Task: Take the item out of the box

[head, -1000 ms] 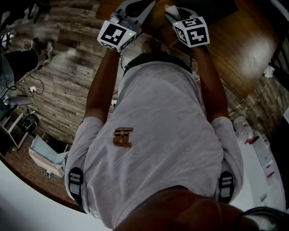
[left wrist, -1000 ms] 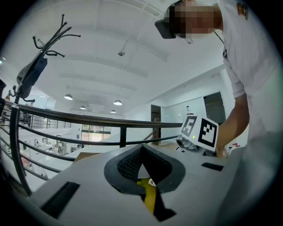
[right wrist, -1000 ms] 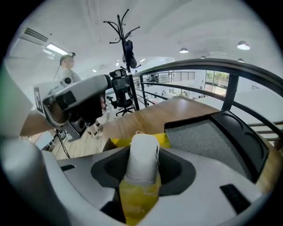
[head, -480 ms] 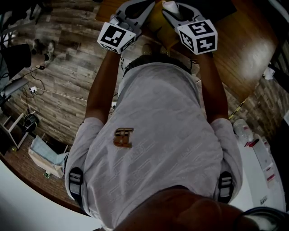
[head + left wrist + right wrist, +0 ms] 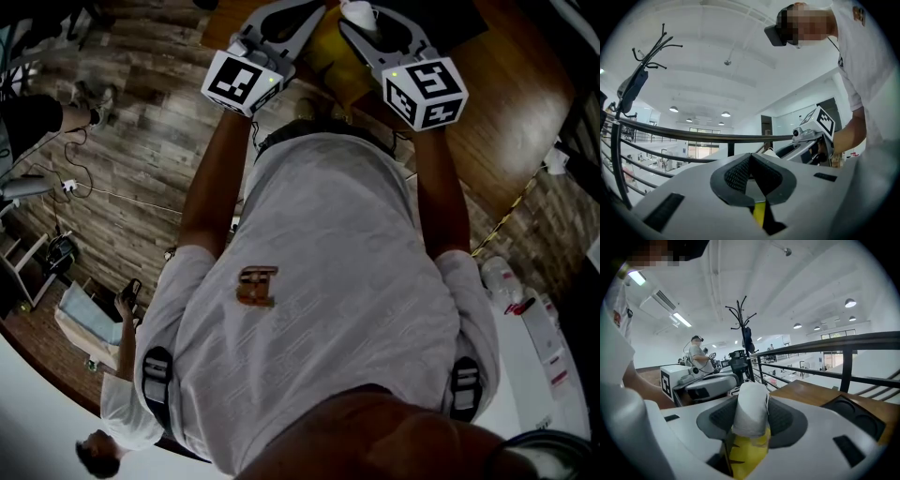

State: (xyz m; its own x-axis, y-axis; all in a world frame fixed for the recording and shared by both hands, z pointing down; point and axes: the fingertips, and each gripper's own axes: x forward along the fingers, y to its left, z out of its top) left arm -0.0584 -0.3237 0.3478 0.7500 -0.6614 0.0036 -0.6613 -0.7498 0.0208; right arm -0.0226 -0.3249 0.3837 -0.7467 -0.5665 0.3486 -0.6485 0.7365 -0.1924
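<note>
The wooden counter is lying at the far side, beyond the person's outstretched arms. The right gripper is clamping its jaws on a yellow bottle with a white cap, lifted clear of the counter. The left gripper, just to its left, is showing its jaws pressed together, empty.

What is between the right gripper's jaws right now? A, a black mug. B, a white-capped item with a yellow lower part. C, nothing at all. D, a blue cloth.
B: the right gripper view shows the right gripper closed on a white-capped yellow item, which fills the gap between its jaws.
</note>
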